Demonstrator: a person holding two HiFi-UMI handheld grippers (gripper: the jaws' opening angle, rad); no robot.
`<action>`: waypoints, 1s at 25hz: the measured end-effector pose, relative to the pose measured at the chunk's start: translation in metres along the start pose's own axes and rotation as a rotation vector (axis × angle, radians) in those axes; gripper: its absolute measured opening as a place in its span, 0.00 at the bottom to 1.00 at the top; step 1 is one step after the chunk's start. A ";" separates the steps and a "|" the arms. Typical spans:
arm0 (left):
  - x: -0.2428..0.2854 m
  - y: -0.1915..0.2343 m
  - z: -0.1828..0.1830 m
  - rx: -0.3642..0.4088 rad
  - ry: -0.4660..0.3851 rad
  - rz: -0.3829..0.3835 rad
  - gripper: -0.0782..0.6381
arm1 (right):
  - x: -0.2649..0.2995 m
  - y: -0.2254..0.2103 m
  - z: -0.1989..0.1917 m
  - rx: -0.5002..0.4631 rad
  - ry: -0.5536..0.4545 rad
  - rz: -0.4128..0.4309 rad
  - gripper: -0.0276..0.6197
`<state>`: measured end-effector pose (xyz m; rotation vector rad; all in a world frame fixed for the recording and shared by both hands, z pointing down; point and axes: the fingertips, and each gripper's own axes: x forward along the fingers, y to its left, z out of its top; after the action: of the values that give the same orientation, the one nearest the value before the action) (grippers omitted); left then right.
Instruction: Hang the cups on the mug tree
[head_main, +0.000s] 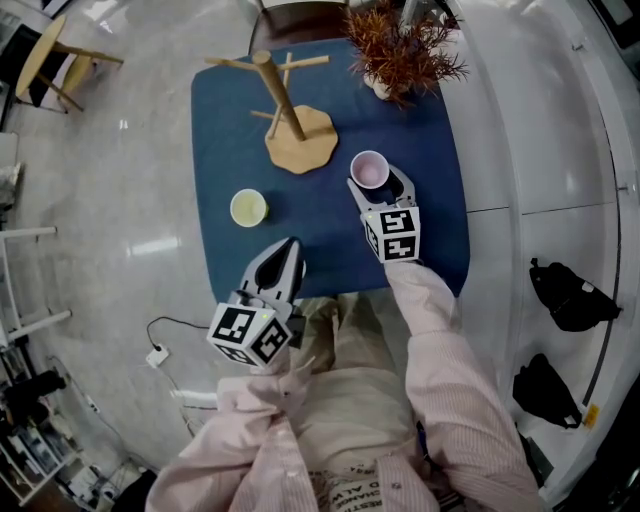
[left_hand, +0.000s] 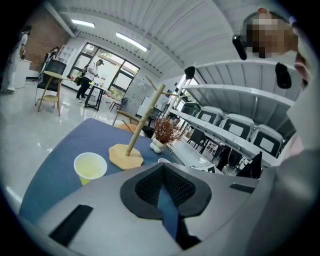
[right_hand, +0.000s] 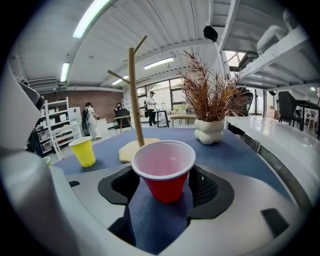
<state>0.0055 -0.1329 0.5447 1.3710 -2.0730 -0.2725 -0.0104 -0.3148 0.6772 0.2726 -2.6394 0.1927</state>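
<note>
A red cup (head_main: 370, 168) (right_hand: 165, 170), pale pink inside, stands upright on the blue table (head_main: 330, 235), right of the wooden mug tree (head_main: 288, 128) (right_hand: 134, 100). My right gripper (head_main: 378, 180) (right_hand: 163, 175) is open around the red cup, with a small gap on each side. A yellow cup (head_main: 248, 207) (left_hand: 90, 166) (right_hand: 83, 151) stands left of centre, below the tree's base (left_hand: 126, 155). No cup hangs on the tree's pegs. My left gripper (head_main: 291, 245) (left_hand: 162, 169) is shut and empty above the table's near edge, short of the yellow cup.
A white vase with dried reddish plants (head_main: 400, 50) (right_hand: 210, 107) (left_hand: 165, 132) stands at the table's far right corner. A chair (head_main: 55, 60) is far left on the floor. Two black bags (head_main: 565, 295) lie on the white bench at right.
</note>
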 end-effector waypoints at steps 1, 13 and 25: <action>0.000 0.000 -0.001 -0.001 0.002 -0.001 0.11 | 0.001 0.001 0.001 -0.003 -0.002 0.001 0.50; -0.007 0.001 0.001 0.023 -0.016 0.023 0.11 | -0.007 -0.003 0.008 0.030 -0.019 -0.013 0.49; -0.017 -0.007 0.021 0.062 -0.102 0.064 0.11 | -0.038 0.016 0.059 -0.001 -0.100 0.041 0.49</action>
<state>0.0028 -0.1242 0.5180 1.3497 -2.2214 -0.2580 -0.0077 -0.3039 0.6060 0.2339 -2.7458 0.1955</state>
